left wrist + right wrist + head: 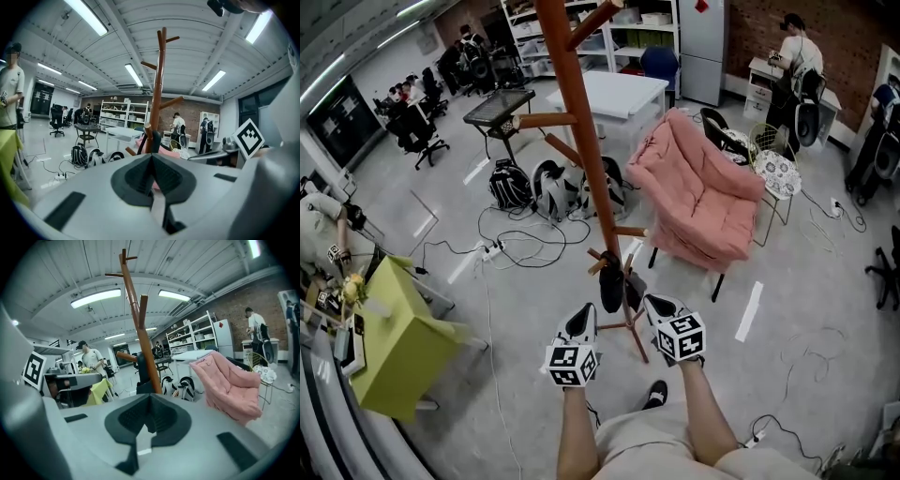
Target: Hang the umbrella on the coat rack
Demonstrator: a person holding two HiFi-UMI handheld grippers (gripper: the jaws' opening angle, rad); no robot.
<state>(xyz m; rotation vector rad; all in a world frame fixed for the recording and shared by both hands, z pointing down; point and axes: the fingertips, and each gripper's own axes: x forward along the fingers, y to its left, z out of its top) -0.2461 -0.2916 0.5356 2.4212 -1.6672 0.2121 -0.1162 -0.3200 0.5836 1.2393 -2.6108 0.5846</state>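
Umbrella (611,284) hangs folded on low peg of rack (581,122), touching trunk; I judge hanging done. My left gripper (582,321) just below umbrella, jaws together, empty. Right gripper (659,307) beside umbrella, jaws together too, empty: nothing left to hold. No container at rack. Shelves (187,336) well behind it, contents too small to tell.

The coat rack (581,122) is smooth wood, the umbrella (611,284) matt black cloth (the armchair (703,197) padded pink cloth).
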